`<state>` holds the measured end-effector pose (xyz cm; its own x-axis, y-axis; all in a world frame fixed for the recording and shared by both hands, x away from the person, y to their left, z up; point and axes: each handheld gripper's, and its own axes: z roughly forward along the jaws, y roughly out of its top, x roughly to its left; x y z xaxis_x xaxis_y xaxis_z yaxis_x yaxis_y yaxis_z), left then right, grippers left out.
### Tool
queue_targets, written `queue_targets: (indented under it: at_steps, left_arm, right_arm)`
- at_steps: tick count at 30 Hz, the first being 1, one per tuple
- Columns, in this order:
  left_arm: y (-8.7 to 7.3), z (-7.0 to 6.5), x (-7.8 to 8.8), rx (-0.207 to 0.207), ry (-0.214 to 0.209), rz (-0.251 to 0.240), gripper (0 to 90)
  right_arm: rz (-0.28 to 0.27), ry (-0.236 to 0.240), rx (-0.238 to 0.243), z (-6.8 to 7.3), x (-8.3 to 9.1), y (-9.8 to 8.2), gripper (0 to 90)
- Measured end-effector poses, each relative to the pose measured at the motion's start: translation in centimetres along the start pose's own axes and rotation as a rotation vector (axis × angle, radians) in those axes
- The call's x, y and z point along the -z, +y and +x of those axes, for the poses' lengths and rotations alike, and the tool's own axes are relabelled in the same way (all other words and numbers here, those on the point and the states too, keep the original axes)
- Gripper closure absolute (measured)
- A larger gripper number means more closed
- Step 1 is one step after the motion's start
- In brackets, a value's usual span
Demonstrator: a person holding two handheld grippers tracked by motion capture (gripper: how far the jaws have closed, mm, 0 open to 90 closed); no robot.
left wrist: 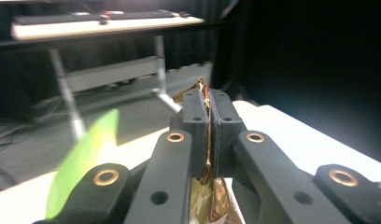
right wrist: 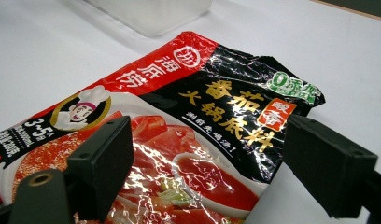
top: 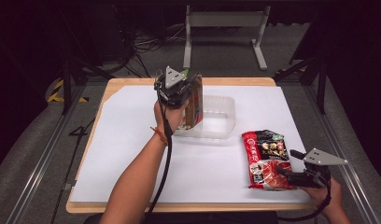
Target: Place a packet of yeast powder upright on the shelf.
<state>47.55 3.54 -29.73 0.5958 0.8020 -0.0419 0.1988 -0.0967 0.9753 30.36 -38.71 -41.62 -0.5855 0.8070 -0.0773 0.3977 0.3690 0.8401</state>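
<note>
Clear plastic tub (top: 220,116) waits mid-table while the left tool (top: 191,88), clamped on the top edge of a brown packet (top: 194,103), holds it upright over the tub's near-left corner; lowering it in remains. The red sauce packet (top: 267,158) lies flat near the right tool (top: 283,173), whose jaws stand apart over it, ungrasped. From the left gripper view, the pinched foil seam (left wrist: 208,140) is plain; the right gripper view shows that packet's print (right wrist: 179,135).

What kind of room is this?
Probably a lab or test workshop, not a kitchen. A white-covered table stands on grey carpet, loose cables lie on the floor, dark curtains hang around, and a metal-legged bench stands behind.
</note>
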Motion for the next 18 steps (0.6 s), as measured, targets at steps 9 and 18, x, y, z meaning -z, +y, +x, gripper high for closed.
queue_targets:
  at_steps: [9, 18]
  left_arm:
    - [0.9, 0.1, -2.3, 0.014, 0.028, 0.012, 87.1]
    - [0.4, 0.0, -4.6, -0.005, 0.099, 0.027, 86.9]
  right_arm:
    - [0.004, 0.000, 0.001, 0.0, -0.1, 0.0, 16.9]
    - [0.005, 0.002, 0.005, 0.0, -0.1, -0.1, 16.9]
